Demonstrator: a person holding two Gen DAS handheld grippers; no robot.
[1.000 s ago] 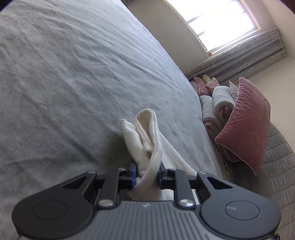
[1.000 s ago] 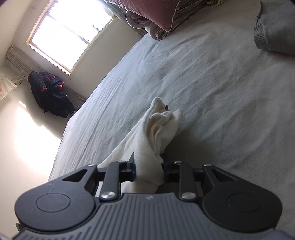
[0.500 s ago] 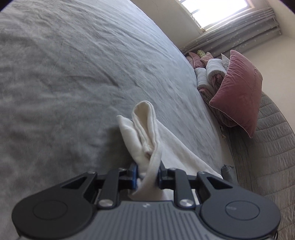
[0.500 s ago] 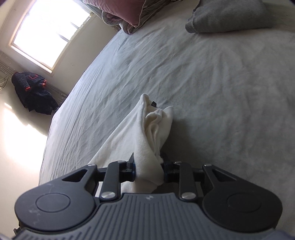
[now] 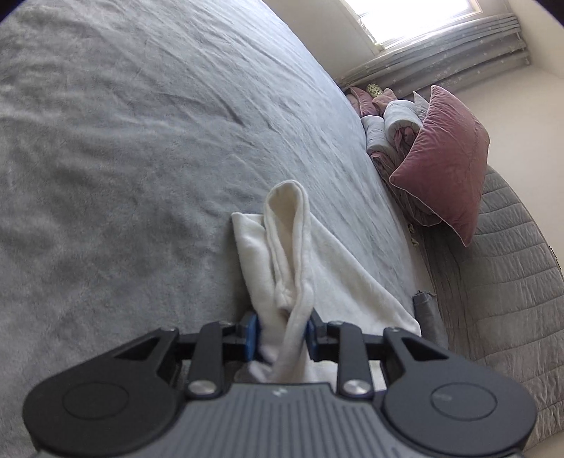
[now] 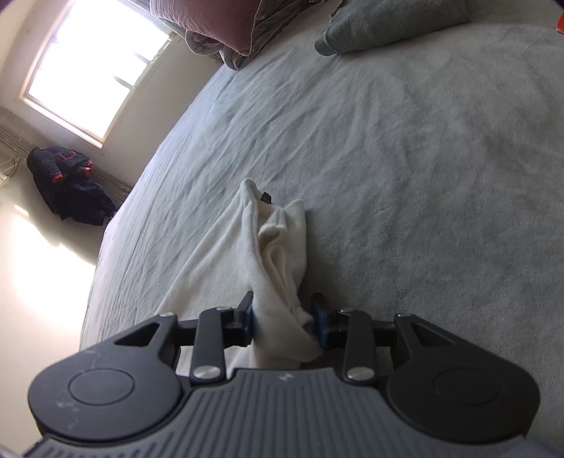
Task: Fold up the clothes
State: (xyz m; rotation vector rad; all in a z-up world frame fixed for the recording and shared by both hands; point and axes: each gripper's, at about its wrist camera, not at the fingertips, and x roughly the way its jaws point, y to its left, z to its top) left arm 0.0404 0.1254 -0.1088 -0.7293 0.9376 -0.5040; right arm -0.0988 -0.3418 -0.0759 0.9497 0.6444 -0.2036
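A cream garment (image 5: 282, 253) lies on the grey bed (image 5: 123, 158), a folded end of it bunched up ahead of each gripper. My left gripper (image 5: 282, 331) has its jaws opening; the cloth still fills the gap and touches both blue pads. In the right wrist view the same cream garment (image 6: 275, 246), with a dark label at its far end, runs between the jaws of my right gripper (image 6: 283, 322). These jaws are opening too, and a thin shadowed gap shows between the cloth and the right-hand pad.
A pink velvet pillow (image 5: 444, 155) and rolled bedding (image 5: 394, 123) sit at the bed's head by the quilted headboard (image 5: 511, 274). A grey sweater (image 6: 391, 24) lies at the far right of the bed. A dark jacket (image 6: 67, 183) hangs under the window (image 6: 95, 60).
Both grippers moved forward over the bed and sank a little, laying the cream garment down. Both pairs of jaws have widened slightly around the cloth.
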